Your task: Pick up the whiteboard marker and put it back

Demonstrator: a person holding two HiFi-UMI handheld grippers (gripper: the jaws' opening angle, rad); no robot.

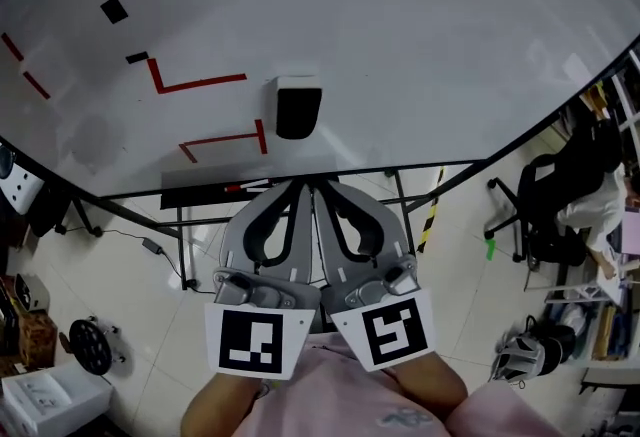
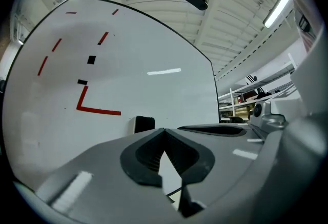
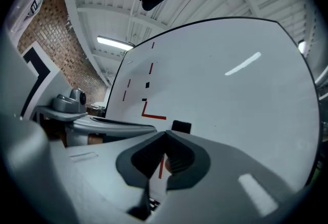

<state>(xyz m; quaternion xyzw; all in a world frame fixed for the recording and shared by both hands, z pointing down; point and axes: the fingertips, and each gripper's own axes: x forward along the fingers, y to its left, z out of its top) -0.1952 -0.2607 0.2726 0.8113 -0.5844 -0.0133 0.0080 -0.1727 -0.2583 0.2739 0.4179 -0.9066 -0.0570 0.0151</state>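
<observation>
Red at one end and pale along the barrel, the whiteboard marker (image 1: 246, 188) lies flat in the dark tray (image 1: 190, 195) under the whiteboard (image 1: 400, 45) in the head view, its long axis running from 9 to 3 o'clock along the tray. The left gripper (image 1: 300, 187) and the right gripper (image 1: 325, 187) sit side by side with their tips at the tray's edge, and the marker lies just beside the left one at about 9 o'clock, so the left hand looks the nearer for the pickup. A black eraser (image 1: 298, 110) clings to the board at 12 o'clock above both. In the left gripper view the left gripper (image 2: 164, 133) has its jaws pressed together with nothing between them, the eraser (image 2: 144, 123) showing just at 11 o'clock; the marker is out of sight. In the right gripper view the right gripper (image 3: 165, 136) is likewise closed and empty, the eraser (image 3: 181, 126) at 1 o'clock. No brand or readable writing shows: only red tape strips and black squares on the board.
</observation>
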